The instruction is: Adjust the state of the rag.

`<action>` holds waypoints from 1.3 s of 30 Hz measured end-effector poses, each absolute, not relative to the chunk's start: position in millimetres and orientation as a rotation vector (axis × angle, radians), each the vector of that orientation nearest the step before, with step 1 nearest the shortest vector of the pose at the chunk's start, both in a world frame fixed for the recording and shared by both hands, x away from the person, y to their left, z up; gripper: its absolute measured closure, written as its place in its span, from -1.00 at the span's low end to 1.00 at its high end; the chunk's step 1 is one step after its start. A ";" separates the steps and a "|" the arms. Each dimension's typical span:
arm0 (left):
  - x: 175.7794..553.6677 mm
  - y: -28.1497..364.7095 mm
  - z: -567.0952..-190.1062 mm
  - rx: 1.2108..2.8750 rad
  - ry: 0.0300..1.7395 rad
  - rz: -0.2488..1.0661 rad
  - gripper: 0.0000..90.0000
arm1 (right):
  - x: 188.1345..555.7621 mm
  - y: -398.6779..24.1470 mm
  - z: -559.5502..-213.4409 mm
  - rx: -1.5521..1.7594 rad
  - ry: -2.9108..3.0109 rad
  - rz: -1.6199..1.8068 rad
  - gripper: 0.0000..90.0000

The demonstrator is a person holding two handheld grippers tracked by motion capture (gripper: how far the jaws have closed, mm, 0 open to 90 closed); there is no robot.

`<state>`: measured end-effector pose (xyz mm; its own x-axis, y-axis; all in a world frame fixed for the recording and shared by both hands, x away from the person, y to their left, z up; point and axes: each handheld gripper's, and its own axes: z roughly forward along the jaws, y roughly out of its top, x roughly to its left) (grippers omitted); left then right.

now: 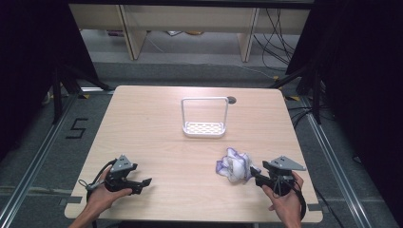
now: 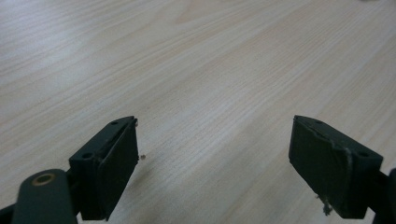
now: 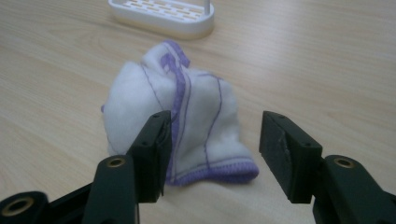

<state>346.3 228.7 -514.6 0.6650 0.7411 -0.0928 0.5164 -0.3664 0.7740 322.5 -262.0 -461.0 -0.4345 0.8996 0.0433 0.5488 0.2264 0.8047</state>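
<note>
we see the right gripper with its jaws parted, released, the white and purple cloth lying on the table just ahead of its fingertips. the left gripper is spread wide over bare wood.

You have one table in front of you, with a light wooden top. On it you have one white cloth with purple lines, crumpled, at about 5 o'clock from the table's middle. There is one white rack with a single hoop handle, at about 12 o'clock. You hold two grippers: one left gripper at 8 o'clock and one right gripper at 4 o'clock. Each gripper has two black jaws, so four jaws together, and each carries one grey three-cornered plate. Two hands of yours are visible. One round hole is in the tabletop, behind the rack.
</note>
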 end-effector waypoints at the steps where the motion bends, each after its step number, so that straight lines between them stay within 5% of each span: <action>1: 346.3 228.5 -514.8 2.045 0.973 0.352 -0.66 | 322.6 -257.4 -457.2 1.386 2.060 1.087 0.04; 23: 346.6 229.0 -515.1 2.068 0.964 0.344 -0.66 | 379.1 -216.2 -449.0 1.236 2.226 0.960 0.36; 30: 346.2 227.7 -515.4 2.062 0.966 0.341 -0.65 | 385.0 -216.2 -456.6 1.185 2.272 0.971 0.96; 39: 348.0 208.3 -513.3 2.013 0.917 0.270 -0.55 | 365.7 -240.5 -418.6 1.156 2.133 1.077 0.99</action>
